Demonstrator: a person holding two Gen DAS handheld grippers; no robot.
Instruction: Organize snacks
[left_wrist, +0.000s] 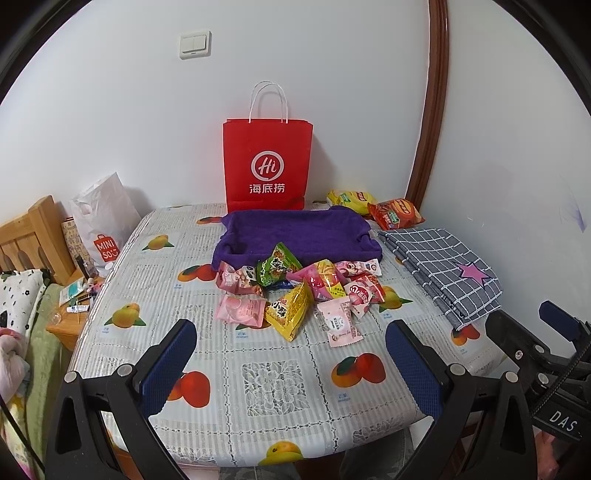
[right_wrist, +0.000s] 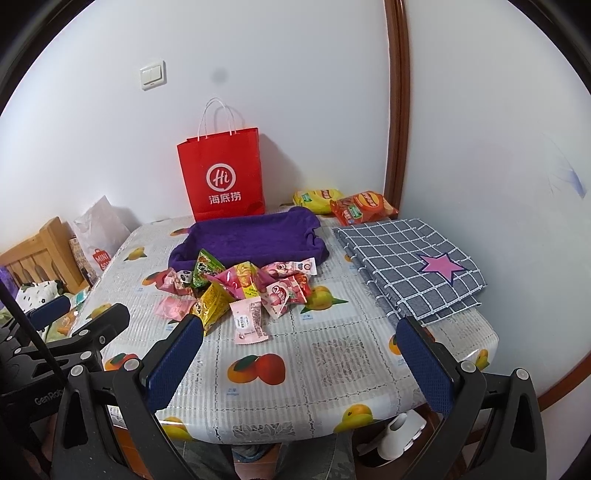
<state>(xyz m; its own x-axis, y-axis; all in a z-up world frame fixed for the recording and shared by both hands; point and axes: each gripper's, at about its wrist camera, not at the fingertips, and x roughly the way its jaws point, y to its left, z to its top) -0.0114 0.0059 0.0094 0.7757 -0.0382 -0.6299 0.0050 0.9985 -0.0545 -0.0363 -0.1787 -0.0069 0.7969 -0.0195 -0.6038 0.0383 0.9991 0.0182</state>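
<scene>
Purple tray (left_wrist: 295, 232): a soft, towel-like tray at the back middle of the counter (left_wrist: 273, 387), shallow walls up, inside bare
Snack pile (left_wrist: 299, 291): small packets heaped just in front of the tray's near wall; a green packet (left_wrist: 277, 264) leans against that wall
Red paper bag (left_wrist: 267, 164): upright behind the tray, against the wall; contents hidden
Chip bags (right_wrist: 343, 205): a yellow and a red one at the back right corner, outside the tray
Folded checked cloth (right_wrist: 410, 266): along the counter's right edge
Open room: near half of the counter is bare, up to its front edge
Left gripper (left_wrist: 291, 369): fingers wide, nothing between them, over the near edge
Right gripper (right_wrist: 299, 365): fingers wide, holding nothing
</scene>
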